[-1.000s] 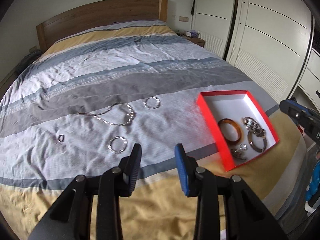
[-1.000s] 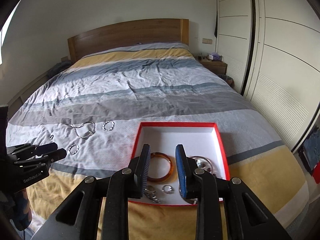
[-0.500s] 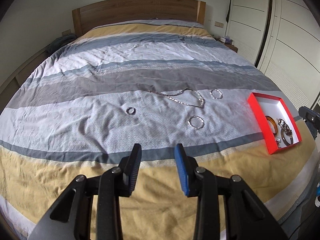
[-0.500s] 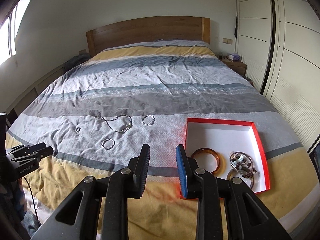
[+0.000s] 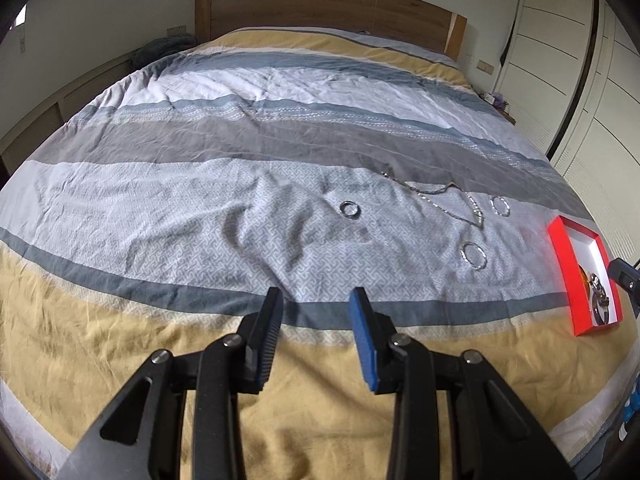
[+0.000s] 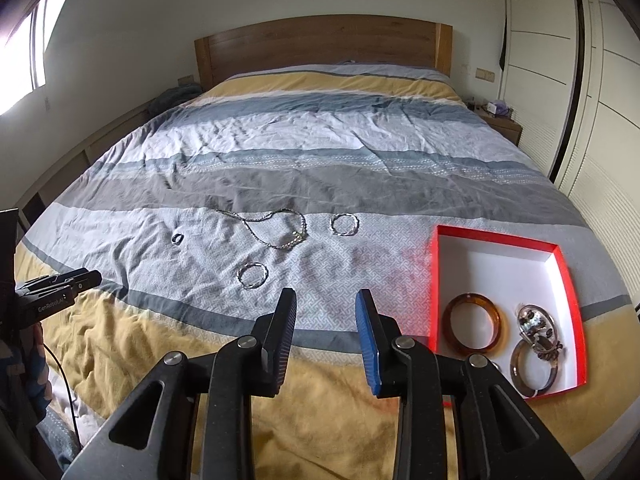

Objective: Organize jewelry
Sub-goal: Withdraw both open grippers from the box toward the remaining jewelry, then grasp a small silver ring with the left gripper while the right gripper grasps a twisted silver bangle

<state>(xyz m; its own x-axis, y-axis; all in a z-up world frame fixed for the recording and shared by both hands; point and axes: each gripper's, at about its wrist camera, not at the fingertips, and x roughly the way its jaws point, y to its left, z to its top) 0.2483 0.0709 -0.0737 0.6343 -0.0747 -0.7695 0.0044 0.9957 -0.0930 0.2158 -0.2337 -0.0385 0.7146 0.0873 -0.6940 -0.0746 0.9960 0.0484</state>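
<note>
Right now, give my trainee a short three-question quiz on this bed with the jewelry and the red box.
1. True or false: the amber bangle lies inside the red box.
2. How many jewelry pieces lie loose on the bedspread: A two, B four, C six?
3. Fill in: the jaws of the left gripper and the right gripper are both ____.

Key: 1 true. 2 B: the necklace, the small ring, the far bracelet and the near bracelet. 3 open, holding nothing.
</note>
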